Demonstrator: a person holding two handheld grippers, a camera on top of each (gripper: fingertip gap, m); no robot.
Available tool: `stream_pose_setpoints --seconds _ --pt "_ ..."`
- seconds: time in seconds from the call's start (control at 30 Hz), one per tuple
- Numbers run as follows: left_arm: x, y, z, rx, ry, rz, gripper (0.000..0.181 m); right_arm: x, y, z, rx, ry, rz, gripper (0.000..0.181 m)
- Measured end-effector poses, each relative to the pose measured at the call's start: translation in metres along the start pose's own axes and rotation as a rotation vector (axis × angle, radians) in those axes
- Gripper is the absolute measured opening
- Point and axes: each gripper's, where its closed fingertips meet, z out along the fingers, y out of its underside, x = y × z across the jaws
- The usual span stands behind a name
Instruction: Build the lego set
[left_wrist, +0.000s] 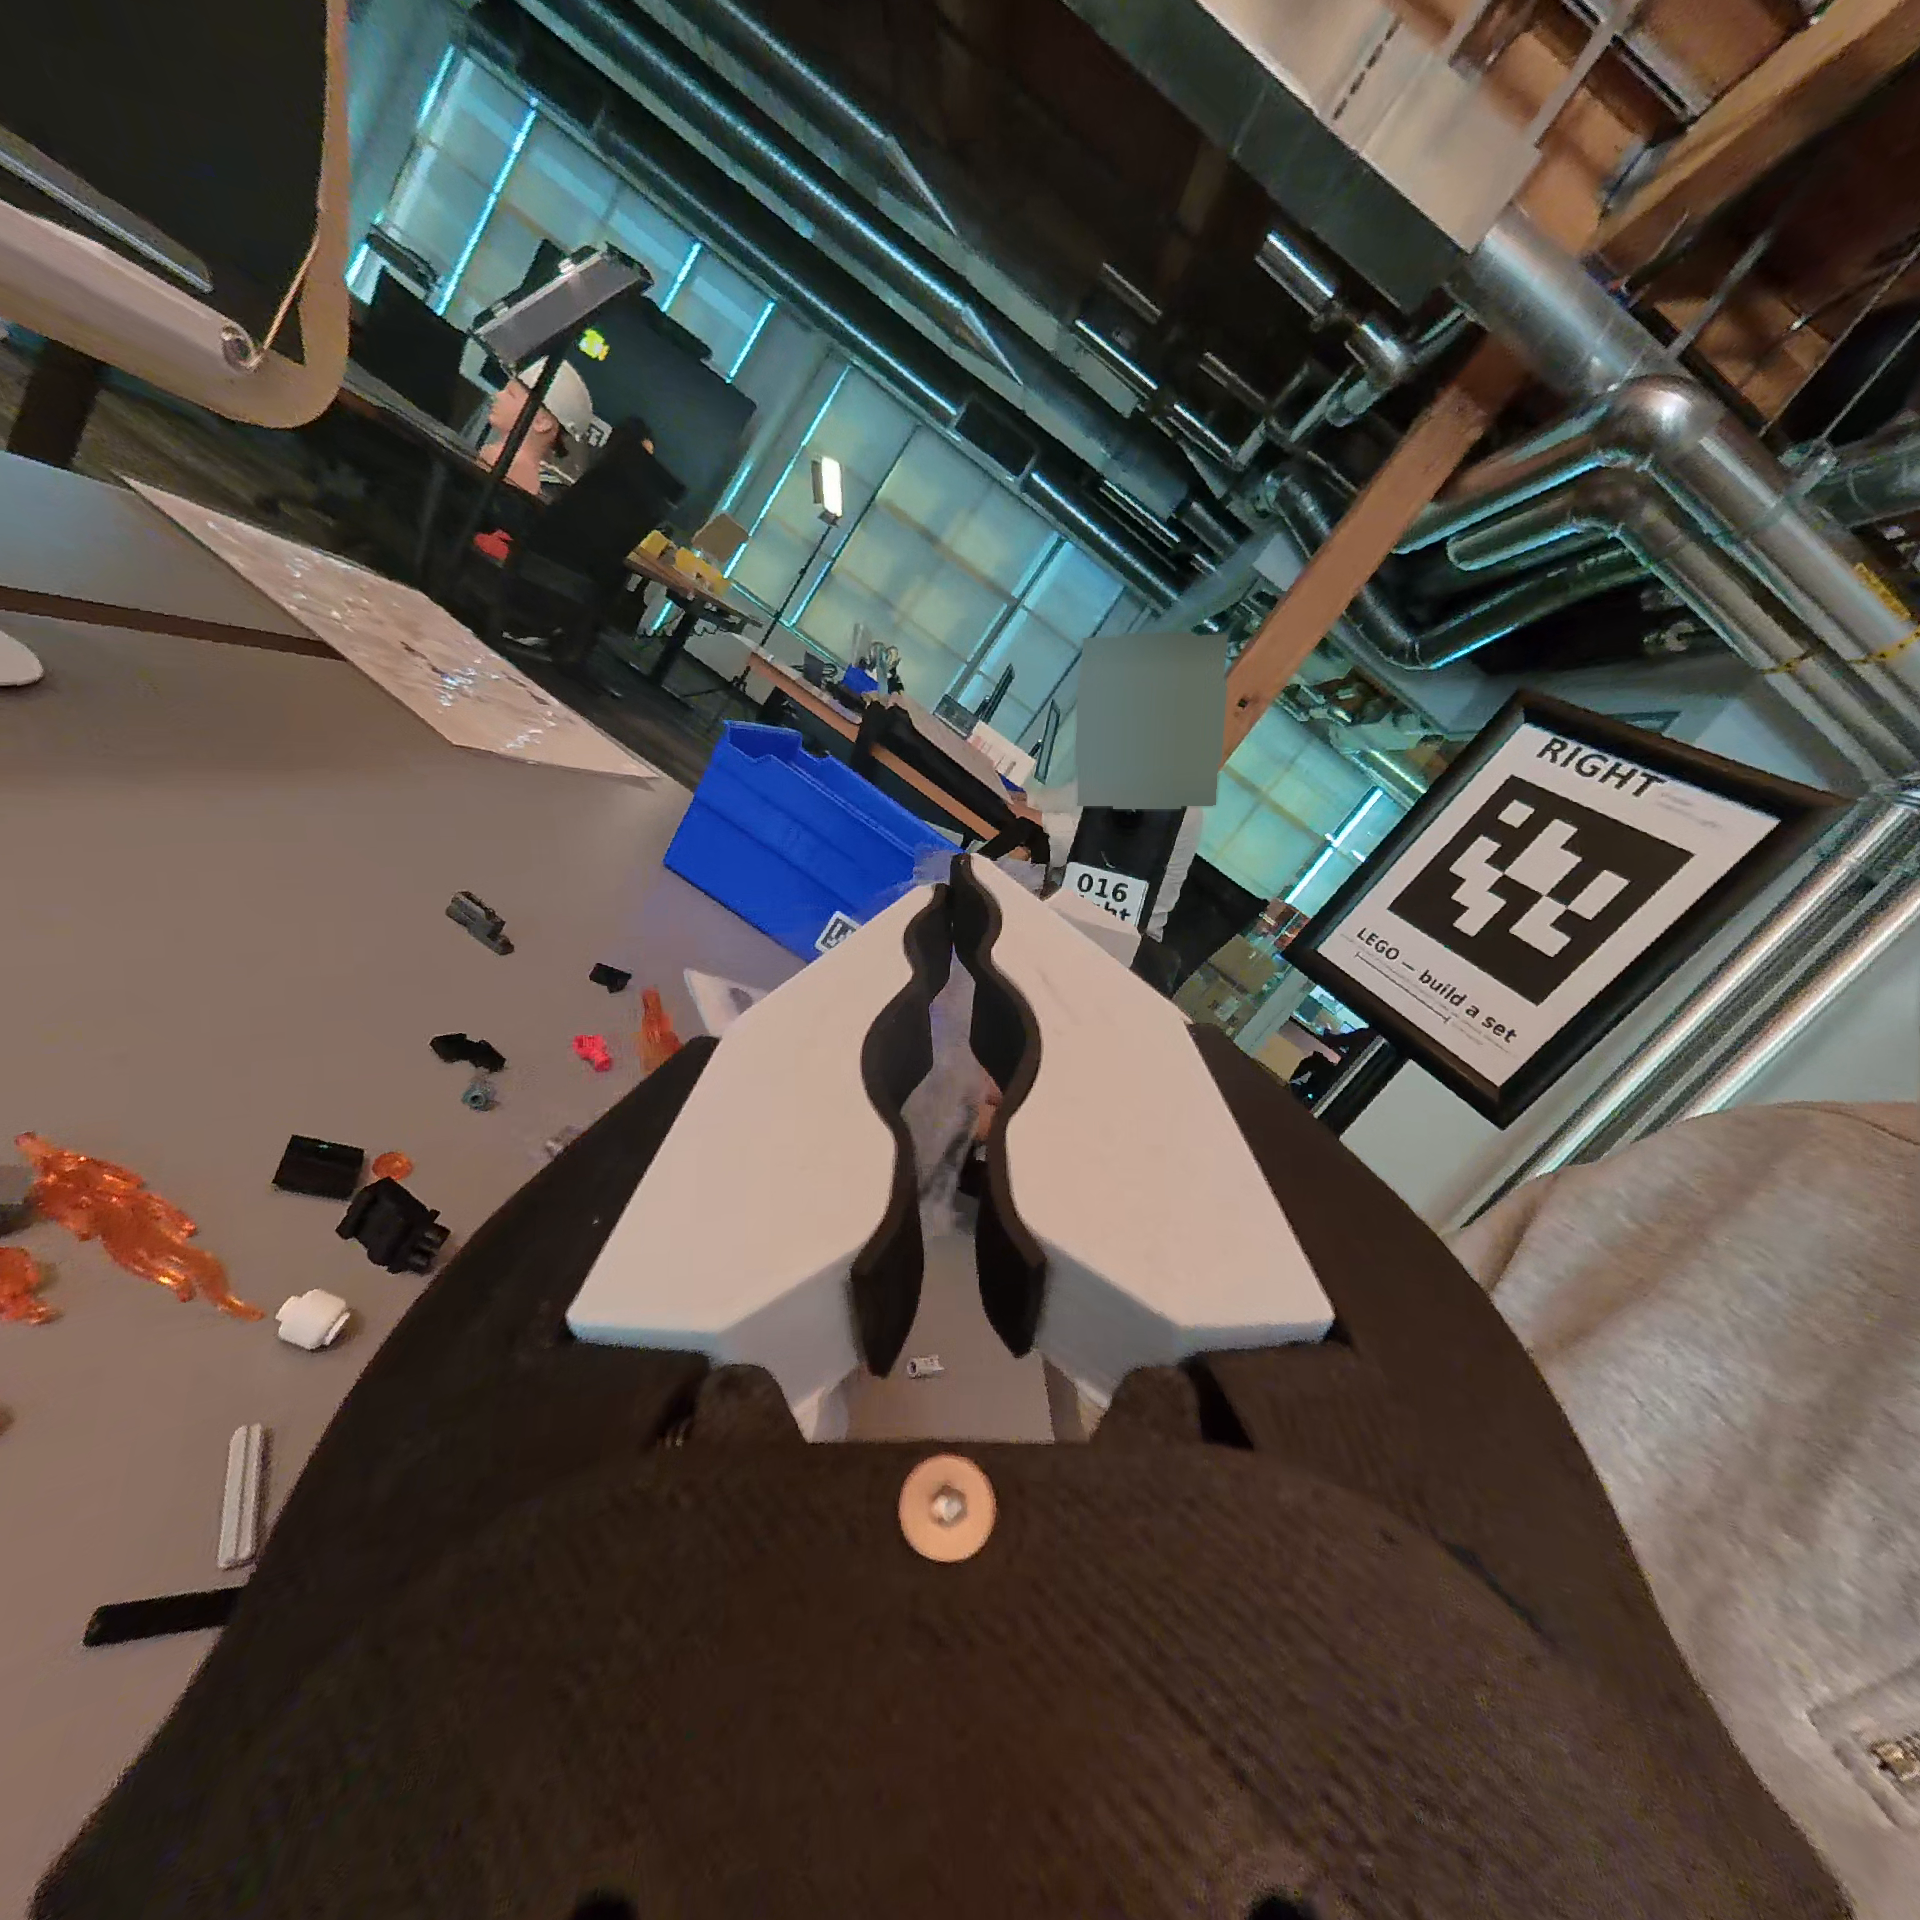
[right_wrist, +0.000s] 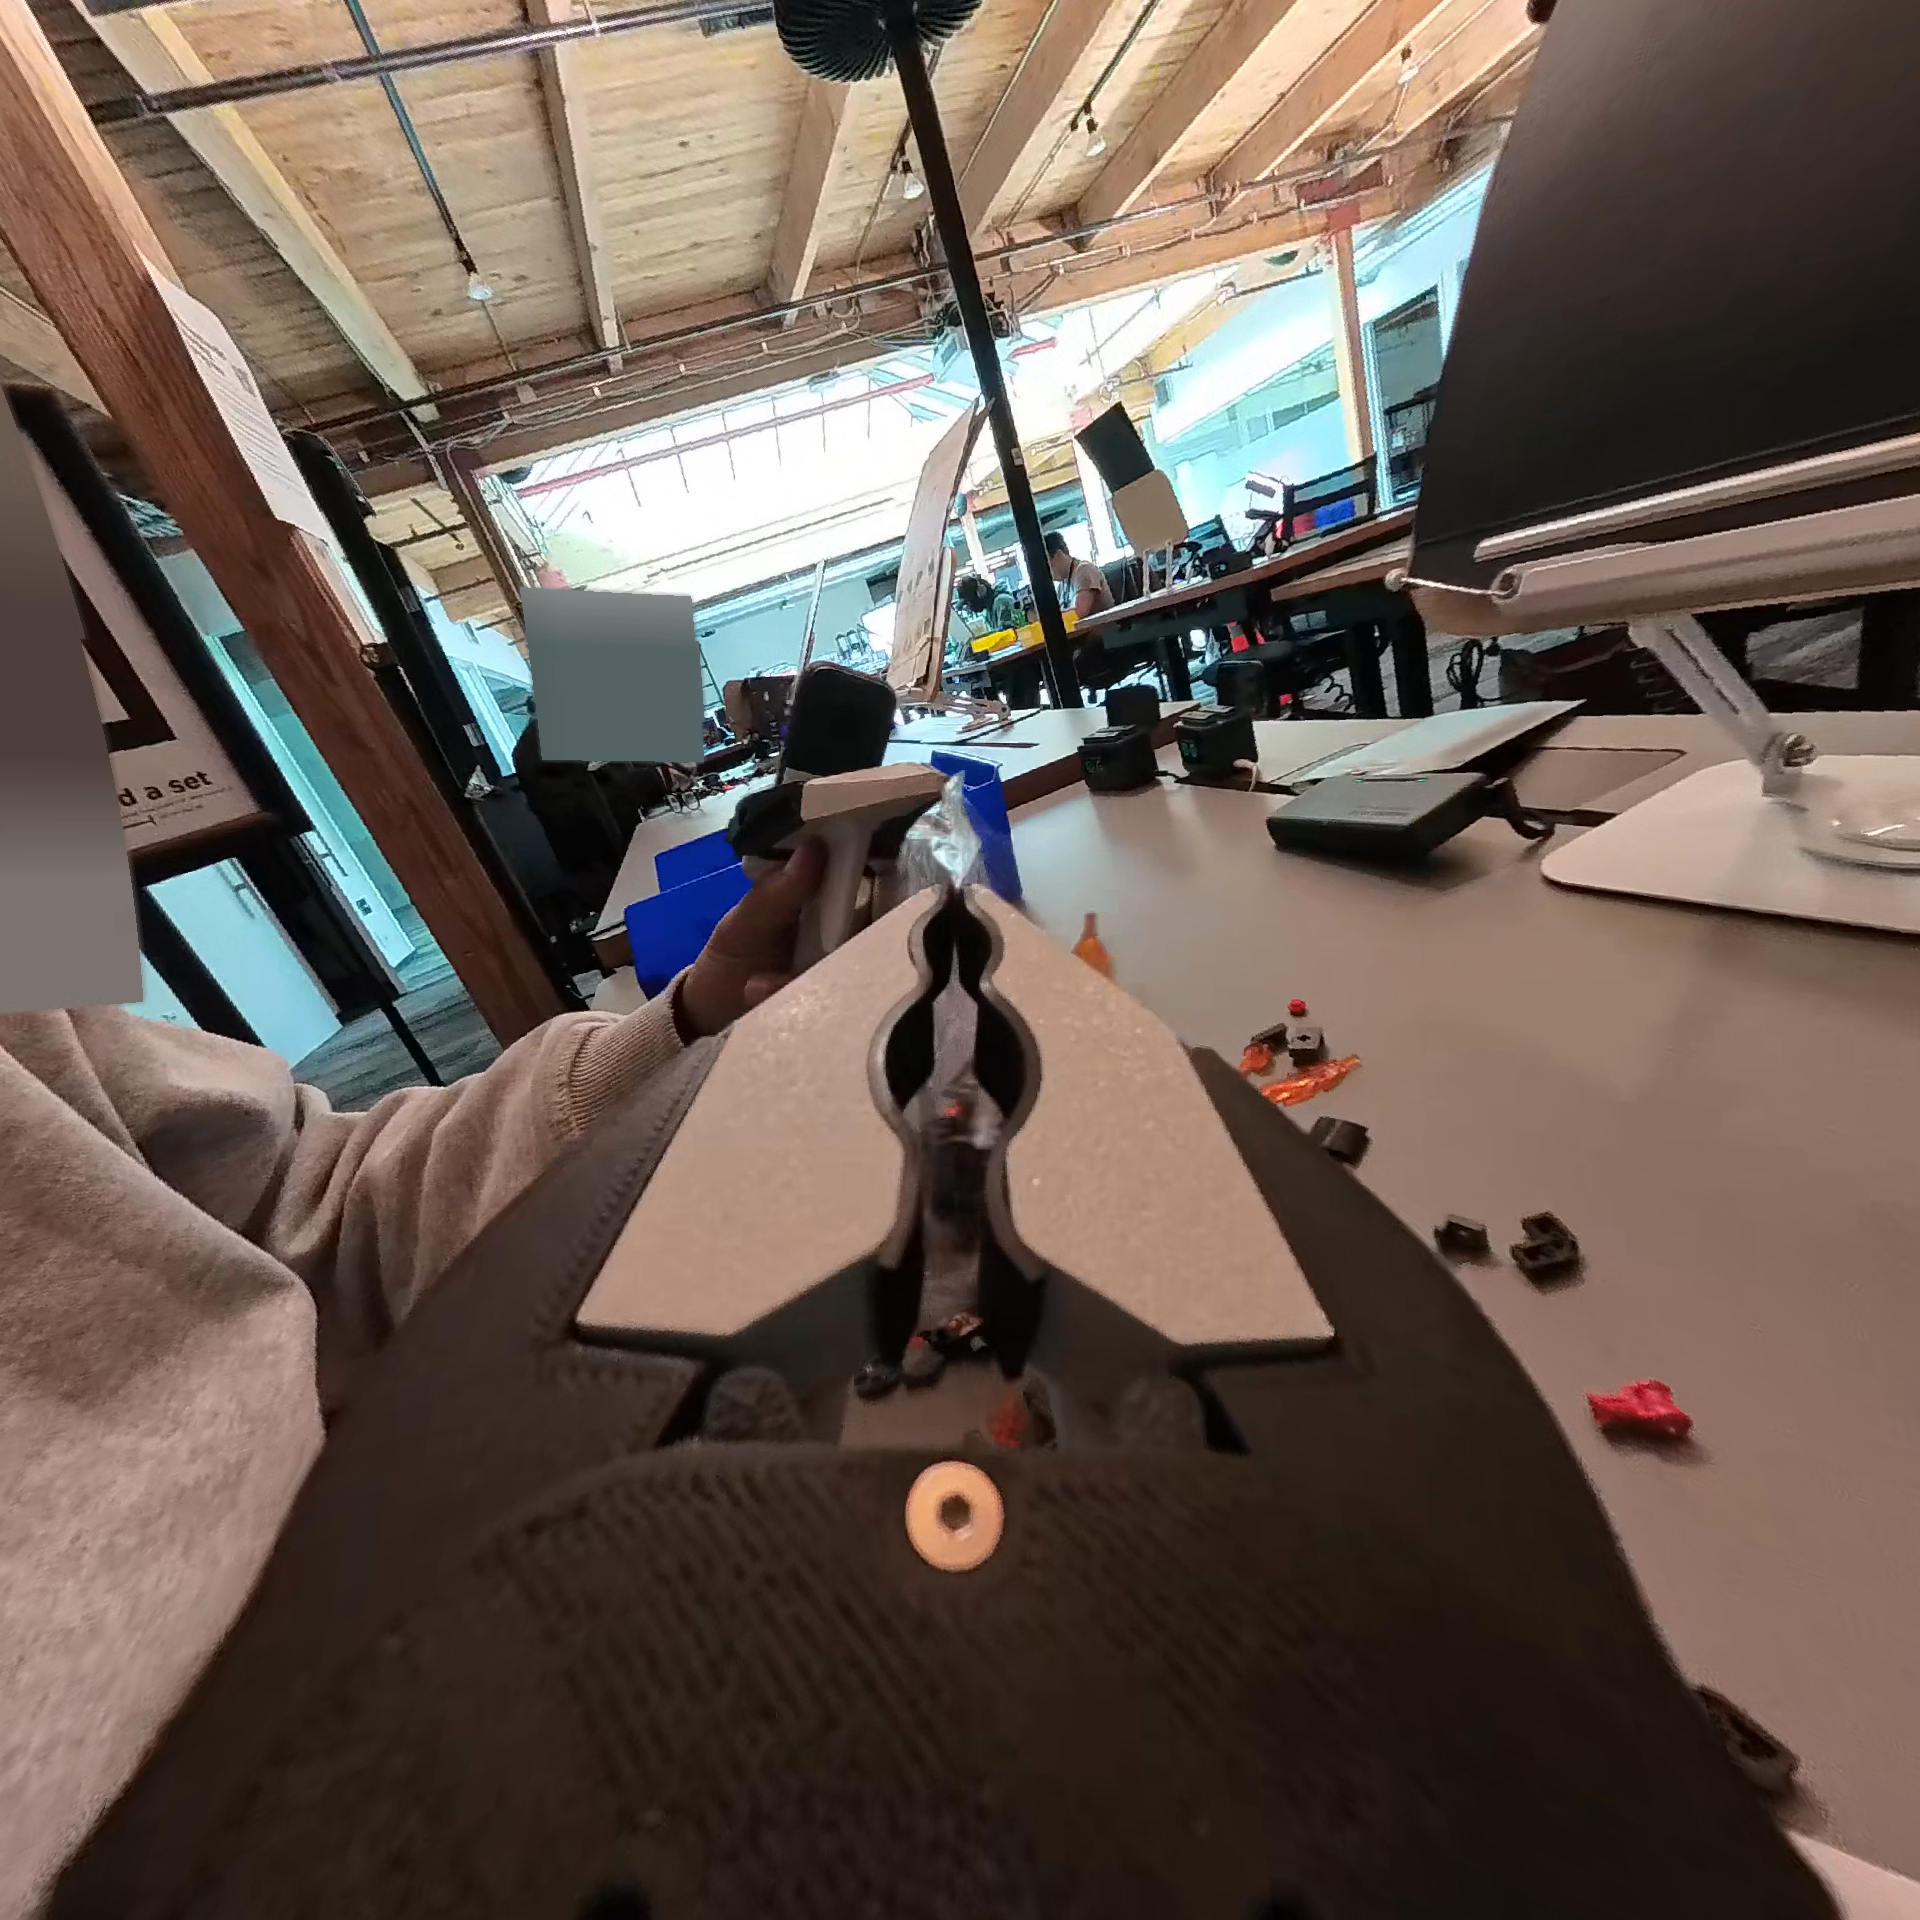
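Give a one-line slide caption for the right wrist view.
Right gripper shut on a clear plastic bag, raised over loose lego pieces on the grey table.

I see translucent orange flame pieces (left_wrist: 125, 1216) scattered among black bricks (left_wrist: 317, 1166) on my grey table (left_wrist: 260, 831). One white stud piece (left_wrist: 312, 1320), one pink-red bit (left_wrist: 590, 1049), a crumpled red piece (right_wrist: 1640, 1410). The bin (left_wrist: 790, 831) is bright blue. My sleeve (right_wrist: 156, 1247) is heathered beige; the framed sign (left_wrist: 1538, 894) carries a black-and-white block pattern.
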Motion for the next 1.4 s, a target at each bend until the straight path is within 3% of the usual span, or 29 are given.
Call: stream_pose_setpoints --seconds 0.2,0.37,0.5,0.63,0.73,0.83,1.17,1.3,1.4 --pt "0.002 0.003 0.001 0.007 0.023 -0.023 0.002 -0.005 -0.005 -0.001 0.034 -0.013 -0.023 0.0" --pt "-0.003 0.019 0.01 -0.081 0.001 -0.045 0.055 -0.006 -0.014 -0.006 0.087 -0.021 -0.02 0.0" --pt "-0.007 0.042 0.018 -0.203 -0.064 0.046 0.063 -0.007 -0.015 -0.007 0.093 -0.024 -0.027 0.0" --pt "-0.011 0.06 0.02 -0.312 -0.117 0.195 0.046 -0.009 -0.017 -0.008 0.108 -0.033 -0.023 0.0" --pt "0.0 0.068 0.02 -0.352 -0.059 0.249 0.012 -0.005 -0.021 -0.011 0.13 -0.024 -0.006 0.0" --pt "0.007 0.064 0.019 -0.331 -0.016 0.256 0.002 0.003 -0.025 -0.018 0.162 0.002 0.032 0.0" --pt "0.013 0.054 0.019 -0.29 0.004 0.26 0.0 0.011 -0.027 -0.022 0.196 0.008 0.102 0.0" --pt "0.008 0.042 0.016 -0.231 -0.02 0.221 0.0 0.015 -0.027 -0.02 0.213 -0.011 0.172 0.037" --pt "0.001 0.032 0.012 -0.182 -0.046 0.187 0.0 0.018 -0.019 -0.014 0.18 -0.008 0.214 0.047"
